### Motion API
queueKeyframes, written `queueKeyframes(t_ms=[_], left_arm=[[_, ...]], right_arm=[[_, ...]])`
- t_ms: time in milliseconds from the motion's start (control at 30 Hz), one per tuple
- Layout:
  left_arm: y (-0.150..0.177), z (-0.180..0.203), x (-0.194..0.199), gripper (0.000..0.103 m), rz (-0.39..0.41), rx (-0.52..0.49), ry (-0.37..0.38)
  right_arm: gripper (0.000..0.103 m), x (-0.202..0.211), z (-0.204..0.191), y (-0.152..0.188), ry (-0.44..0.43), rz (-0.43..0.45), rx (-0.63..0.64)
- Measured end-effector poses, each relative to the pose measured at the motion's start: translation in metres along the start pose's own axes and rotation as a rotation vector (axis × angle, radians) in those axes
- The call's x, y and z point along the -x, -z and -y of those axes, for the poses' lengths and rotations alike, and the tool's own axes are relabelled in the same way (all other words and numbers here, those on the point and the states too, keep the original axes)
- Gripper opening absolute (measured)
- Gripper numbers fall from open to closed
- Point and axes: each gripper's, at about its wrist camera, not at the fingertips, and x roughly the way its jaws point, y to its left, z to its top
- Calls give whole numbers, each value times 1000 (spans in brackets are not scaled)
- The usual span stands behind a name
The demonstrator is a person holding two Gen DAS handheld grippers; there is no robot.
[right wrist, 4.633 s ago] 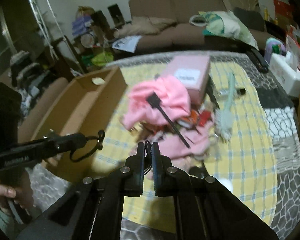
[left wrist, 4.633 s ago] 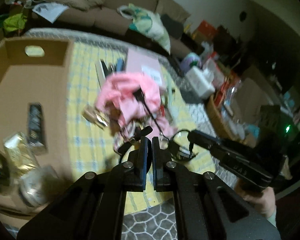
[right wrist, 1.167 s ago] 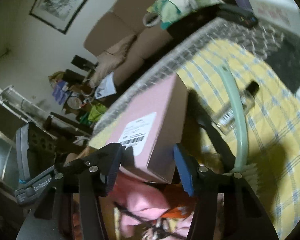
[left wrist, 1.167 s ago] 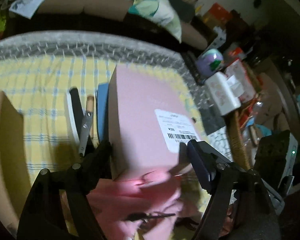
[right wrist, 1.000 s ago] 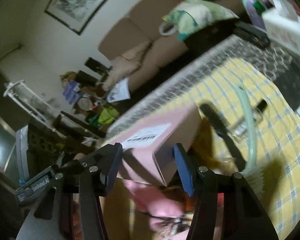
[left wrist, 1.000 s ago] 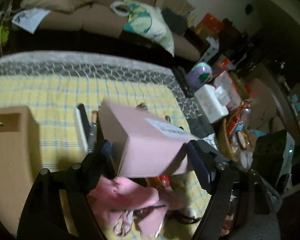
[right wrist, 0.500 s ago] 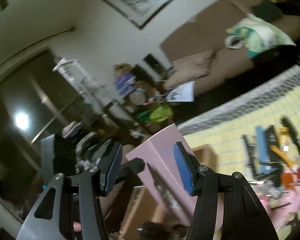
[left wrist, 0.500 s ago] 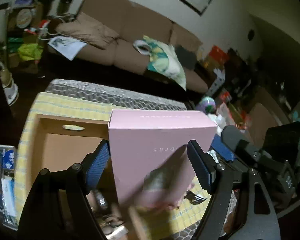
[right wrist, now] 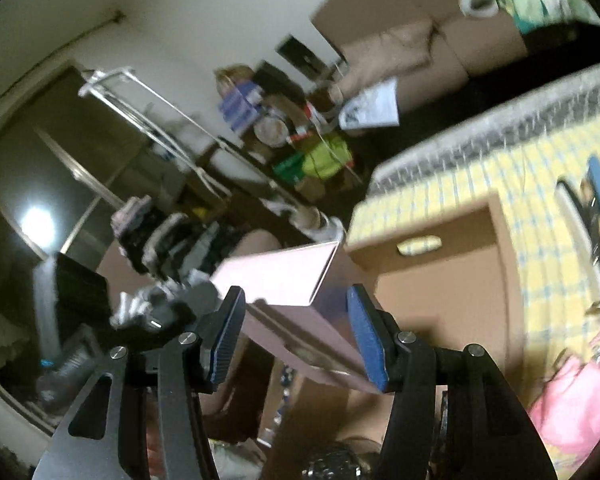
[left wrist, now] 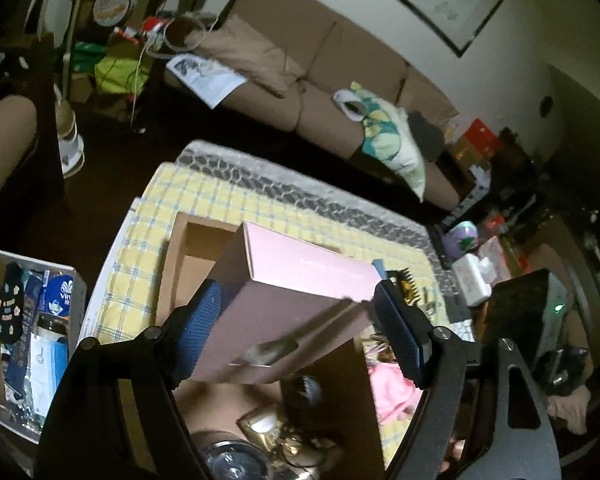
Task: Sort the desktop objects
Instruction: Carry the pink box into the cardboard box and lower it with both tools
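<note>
— So where is the pink box (left wrist: pixel 296 304) sitting at this moment?

— It is hanging in the air above the open cardboard box (left wrist: pixel 188 252), tilted, with one long edge pointing up. It is touching nothing below it.

— What is carrying it?

— Both tools. The left gripper (left wrist: pixel 300 332) is clamping it across its width: one blue pad (left wrist: pixel 198 326) is pressing on the left face, the other on the right end. The jaws are standing wide, yet they are closed on the box, not free.

— And the other one?

— The right gripper (right wrist: pixel 296 334) is gripping the same box from the opposite side. In the right wrist view the box is lying between its two blue pads (right wrist: pixel 366 338), the right-hand pad flat against a face, the left-hand one at the lower edge. A narrower hold, also closed on the box.

— Is the cardboard box holding anything?

— Near its front end some gold-wrapped bits (left wrist: pixel 264 426) and a round metal lid (left wrist: pixel 232 460) are showing, blurred and dim.

— What is lying around it?

— The cardboard box is resting on the worktop (left wrist: pixel 204 196) with its yellow checked cloth. A pink cloth (left wrist: pixel 392 390) is lying just right of the cardboard box, and a brown sofa (left wrist: pixel 320 76) is standing behind.
</note>
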Motion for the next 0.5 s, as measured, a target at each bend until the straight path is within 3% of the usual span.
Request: queueKeyframes(t_ms=[100, 200, 267, 367, 500], left_arm=[[-7, -15, -51, 77, -94, 7, -69], [-14, -30, -81, 77, -126, 49, -132], [-15, -40, -79, 80, -100, 95, -80], [-13, -42, -73, 87, -76, 55, -102], [-10, -51, -70, 92, -71, 60, -117]], right_arm=[[56, -35, 26, -4, 99, -47, -27], [53, -68, 48, -13, 154, -107, -60], [53, -79, 55, -17, 204, -141, -28], [66, -77, 52, -21, 235, -139, 26], [68, -76, 55, -19, 271, -142, 53]])
